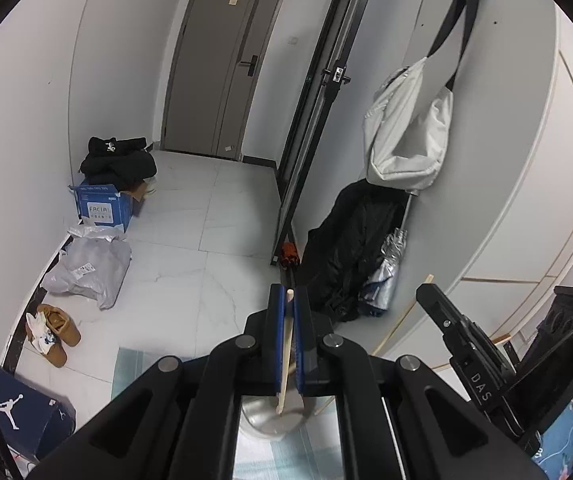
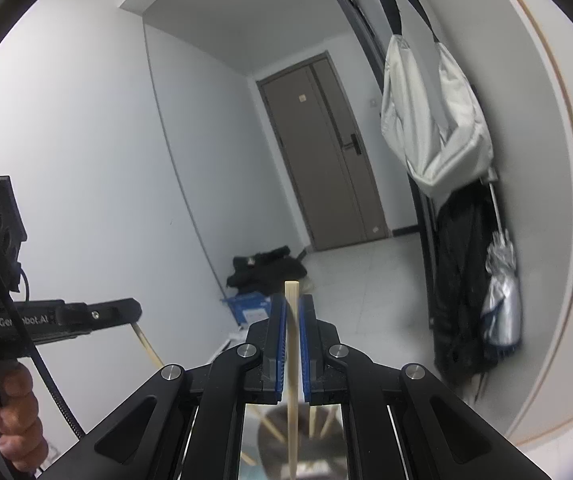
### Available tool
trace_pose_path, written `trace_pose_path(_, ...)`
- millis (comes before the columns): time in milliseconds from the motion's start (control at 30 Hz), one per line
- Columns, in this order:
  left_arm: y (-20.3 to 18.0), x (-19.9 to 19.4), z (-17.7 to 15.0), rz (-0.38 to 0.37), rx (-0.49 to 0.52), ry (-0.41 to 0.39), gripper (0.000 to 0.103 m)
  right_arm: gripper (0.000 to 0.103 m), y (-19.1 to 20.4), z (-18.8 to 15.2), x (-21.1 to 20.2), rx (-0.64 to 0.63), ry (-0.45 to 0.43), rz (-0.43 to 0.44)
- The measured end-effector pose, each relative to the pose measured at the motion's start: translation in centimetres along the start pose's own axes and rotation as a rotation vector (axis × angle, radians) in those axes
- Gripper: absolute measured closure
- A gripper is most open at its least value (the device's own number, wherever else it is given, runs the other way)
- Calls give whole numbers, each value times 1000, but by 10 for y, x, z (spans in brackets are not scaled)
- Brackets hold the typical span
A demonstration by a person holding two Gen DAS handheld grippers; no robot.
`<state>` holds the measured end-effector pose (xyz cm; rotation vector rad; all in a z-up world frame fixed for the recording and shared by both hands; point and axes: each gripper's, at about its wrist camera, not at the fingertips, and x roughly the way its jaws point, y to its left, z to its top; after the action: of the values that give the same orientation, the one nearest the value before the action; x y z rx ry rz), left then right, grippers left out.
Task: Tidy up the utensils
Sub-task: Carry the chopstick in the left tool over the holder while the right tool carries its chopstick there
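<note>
Nearest the lens in the left wrist view: left gripper [image 1: 289,300], blue pads [image 1: 280,320] pressed together on a chopstick [image 1: 286,344]. Stick runs down between the pads, top end poking just above the fingertips, lower end over a steel cup [image 1: 270,420] standing below the jaws on a pale green mat [image 1: 130,364]. At right in the same view, right gripper [image 1: 426,292] seen from the side, a second chopstick [image 1: 404,312] slanting through its tip.

Right wrist view: right gripper [image 2: 292,304] pinching that second chopstick [image 2: 292,360] between blue pads [image 2: 280,332], upright, top end sticking out above the fingers. Below, blurred, cup [image 2: 302,440] with a few more sticks [image 2: 314,420] leaning inside. At left, left gripper [image 2: 126,312] side-on, held by a hand [image 2: 10,412], its stick [image 2: 148,346] slanting down from the tip.

Beyond, tiled floor [image 1: 214,216], grey door [image 1: 226,60], white bag [image 1: 406,128] hanging on the wall over a black coat [image 1: 350,240] and a folded silver umbrella [image 1: 386,264]. Along the left wall, blue box [image 1: 102,208] topped with black clothes [image 1: 118,156], grey plastic bag [image 1: 86,268], brown shoes [image 1: 58,328], Jordan shoebox [image 1: 22,408].
</note>
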<state>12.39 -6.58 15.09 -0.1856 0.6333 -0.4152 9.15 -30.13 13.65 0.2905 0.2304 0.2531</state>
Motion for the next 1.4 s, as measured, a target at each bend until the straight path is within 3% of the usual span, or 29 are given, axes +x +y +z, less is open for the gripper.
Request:
trace_pose_path(233, 14, 34, 5, 8, 7, 41, 102, 98, -5, 8, 46, 19, -4, -1)
trace_pose_path(400, 18, 50, 2, -19, 26, 83, 102, 98, -11, -3, 69, 13, -39, -4)
trace_pose_path(567, 23, 59, -4, 2, 53, 95, 102, 98, -21, -18, 92, 25, -3, 24)
trace_pose_path(1000, 36, 79, -12, -23, 24, 161, 102, 98, -15, -45, 105, -116, 63, 48)
trace_pose_path(1400, 35, 88, -26, -39, 12, 207, 102, 98, -14, -67, 106, -117, 139, 78)
